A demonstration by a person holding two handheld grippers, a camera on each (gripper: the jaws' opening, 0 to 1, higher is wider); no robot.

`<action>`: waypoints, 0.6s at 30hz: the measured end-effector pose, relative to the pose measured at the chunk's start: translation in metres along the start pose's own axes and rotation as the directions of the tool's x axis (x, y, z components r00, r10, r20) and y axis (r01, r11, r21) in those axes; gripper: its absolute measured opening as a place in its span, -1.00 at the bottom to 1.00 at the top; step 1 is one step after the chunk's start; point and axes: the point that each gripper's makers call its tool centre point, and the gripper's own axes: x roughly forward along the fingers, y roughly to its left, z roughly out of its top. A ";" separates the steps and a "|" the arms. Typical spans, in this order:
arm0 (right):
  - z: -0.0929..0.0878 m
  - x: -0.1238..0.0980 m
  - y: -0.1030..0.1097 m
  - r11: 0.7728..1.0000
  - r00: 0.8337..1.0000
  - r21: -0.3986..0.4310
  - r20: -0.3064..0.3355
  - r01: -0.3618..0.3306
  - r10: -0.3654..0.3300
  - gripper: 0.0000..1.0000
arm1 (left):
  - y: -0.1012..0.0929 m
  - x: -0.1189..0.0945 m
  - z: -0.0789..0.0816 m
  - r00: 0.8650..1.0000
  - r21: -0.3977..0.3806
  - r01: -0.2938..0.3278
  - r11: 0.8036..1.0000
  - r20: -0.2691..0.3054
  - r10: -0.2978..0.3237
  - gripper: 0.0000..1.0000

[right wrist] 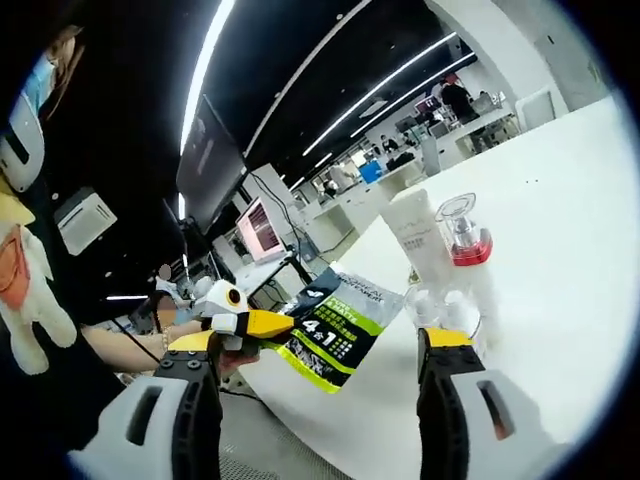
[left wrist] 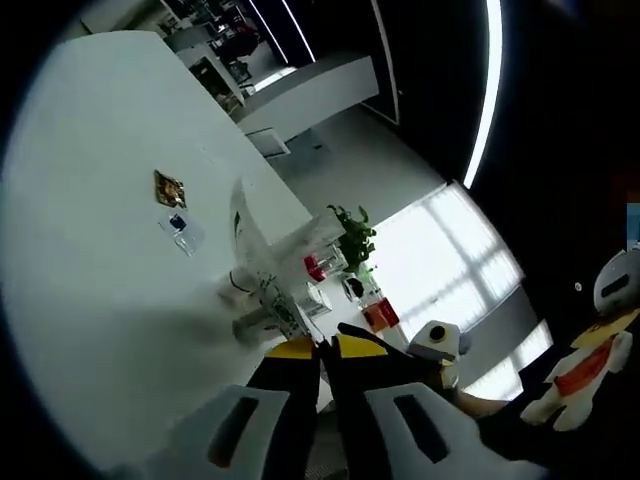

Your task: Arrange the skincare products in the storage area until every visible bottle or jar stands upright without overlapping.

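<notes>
Two tongs | left tongs (left wrist: 322,350): closed, empty | right tongs (right wrist: 345,335): wide open, empty, near white tube (right wrist: 418,233)

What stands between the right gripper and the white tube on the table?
Nothing visible. The right gripper is open, and the white tube stands just beyond its jaws beside a red-collared bottle. The green sachet lies off to the side.

i see a wide white table (left wrist: 110,190) under my cameras, and beyond it an open office with a dark ceiling crossed by long light strips (right wrist: 205,65). in the left gripper view a bright window (left wrist: 450,255) glows behind a green potted plant (left wrist: 352,238). in the right gripper view, a lit monitor (right wrist: 258,228) sits among distant desks.
</notes>
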 end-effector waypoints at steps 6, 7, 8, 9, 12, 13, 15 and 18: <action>-0.005 -0.006 -0.011 0.999 0.999 -0.033 -0.027 0.040 -0.041 0.78 | 0.015 0.004 -0.003 1.000 -0.007 -0.015 1.000 -0.025 0.015 -1.00; -0.006 -0.007 -0.013 0.998 0.998 -0.039 -0.032 0.048 -0.049 0.79 | 0.017 0.004 -0.004 0.999 -0.006 -0.017 1.000 -0.030 0.017 -1.00; -0.007 -0.008 -0.015 0.998 0.998 -0.040 -0.034 0.054 -0.055 0.81 | 0.021 0.005 -0.004 0.999 -0.007 -0.022 1.000 -0.036 0.021 -1.00; -0.007 -0.009 -0.016 0.997 0.997 -0.042 -0.036 0.060 -0.061 0.82 | 0.024 0.005 -0.004 0.999 -0.006 -0.025 1.000 -0.040 0.025 -1.00; -0.010 -0.011 -0.021 0.995 0.995 -0.050 -0.045 0.084 -0.087 0.88 | 0.033 0.008 -0.006 0.998 -0.008 -0.034 0.999 -0.052 0.033 -1.00; -0.011 -0.011 -0.021 0.995 0.995 -0.054 -0.049 0.089 -0.092 0.90 | 0.035 0.010 -0.007 0.998 -0.010 -0.037 0.999 -0.056 0.037 -1.00; -0.013 -0.013 -0.025 0.992 0.992 -0.070 -0.063 0.104 -0.108 0.92 | 0.041 0.012 -0.008 0.997 -0.010 -0.043 0.999 -0.062 0.043 -1.00; -0.015 -0.015 -0.028 0.990 0.990 -0.077 -0.070 0.118 -0.123 0.99 | 0.046 0.015 -0.009 0.996 -0.011 -0.052 0.999 -0.072 0.051 -1.00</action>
